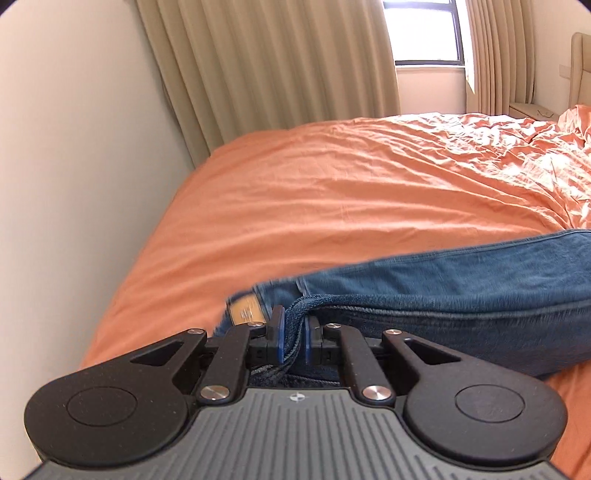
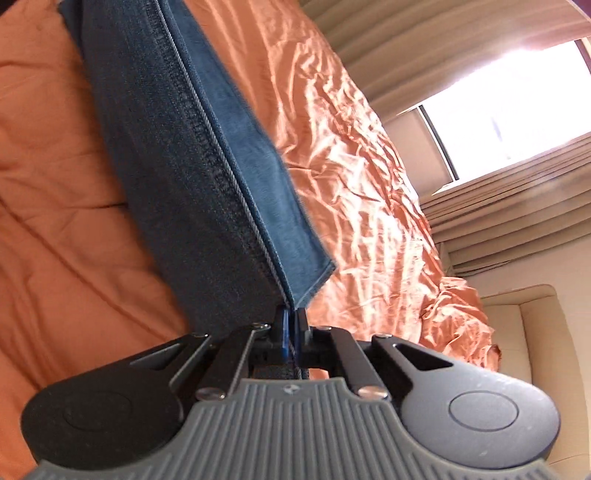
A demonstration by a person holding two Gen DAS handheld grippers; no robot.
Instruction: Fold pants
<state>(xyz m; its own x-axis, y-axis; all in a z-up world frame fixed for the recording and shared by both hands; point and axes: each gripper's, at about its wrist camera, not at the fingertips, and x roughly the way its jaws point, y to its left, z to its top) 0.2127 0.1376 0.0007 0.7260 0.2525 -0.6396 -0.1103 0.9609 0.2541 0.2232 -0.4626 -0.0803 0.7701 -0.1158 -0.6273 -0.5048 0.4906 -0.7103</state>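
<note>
The left gripper [image 1: 293,332] has its blue pads pinched almost together on a bunched edge of the jeans [image 1: 443,291] at the waist end, close beside the tan leather patch [image 1: 245,312]. The right gripper [image 2: 291,332] is clamped tight on the hem corner of a leg, the thick side seam [image 2: 207,140] running away from it. Between the two, the jeans hang in a long doubled band just above the orange bedspread [image 1: 314,192], one end in each tool.

Denim like this looks fairly heavy and limp: it sags between the holds and will not keep a shape by itself, though the seams and waistband are stiffer. Those thick stitched edges seem the best places to grip, since they are unlikely to slip from narrow pads. The bedspread is rumpled near the window [image 1: 421,29].
</note>
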